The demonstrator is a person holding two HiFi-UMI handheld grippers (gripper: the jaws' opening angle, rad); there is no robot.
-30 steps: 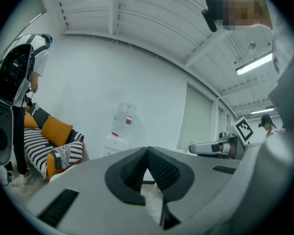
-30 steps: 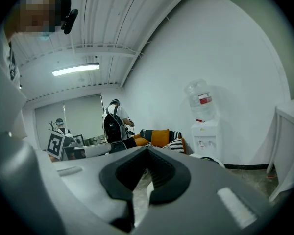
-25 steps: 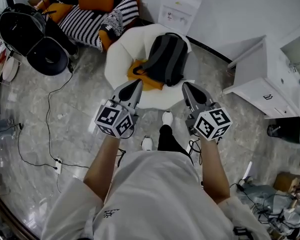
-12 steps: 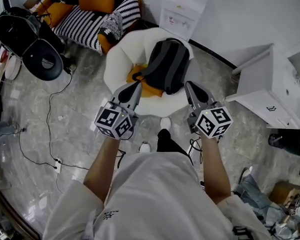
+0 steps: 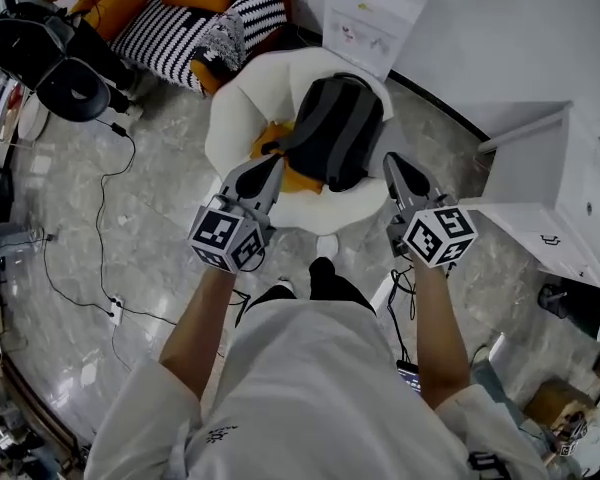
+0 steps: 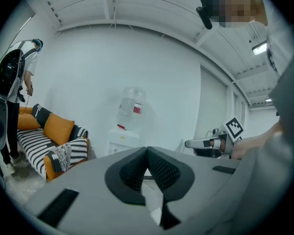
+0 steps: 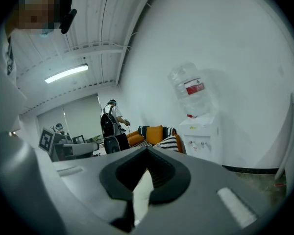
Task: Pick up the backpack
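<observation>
A black-and-white striped sofa (image 5: 185, 30) with orange cushions stands at upper left, and a black cable (image 5: 98, 230) trails over the marble floor below it. The left gripper (image 5: 272, 161) points at a round white armchair (image 5: 232, 113); its fingers are pressed together with nothing between them. The grey-and-black backpack (image 5: 335, 128) lies on the armchair's seat against the backrest, partly over an orange cushion (image 5: 300, 180), between the two grippers' tips. A water dispenser (image 5: 368, 13) stands against the wall behind the chair. The right gripper (image 5: 393, 160) reaches in beside the backpack's right edge, its fingers also pressed together and empty. A white cabinet (image 5: 555, 203) fills the right side.
</observation>
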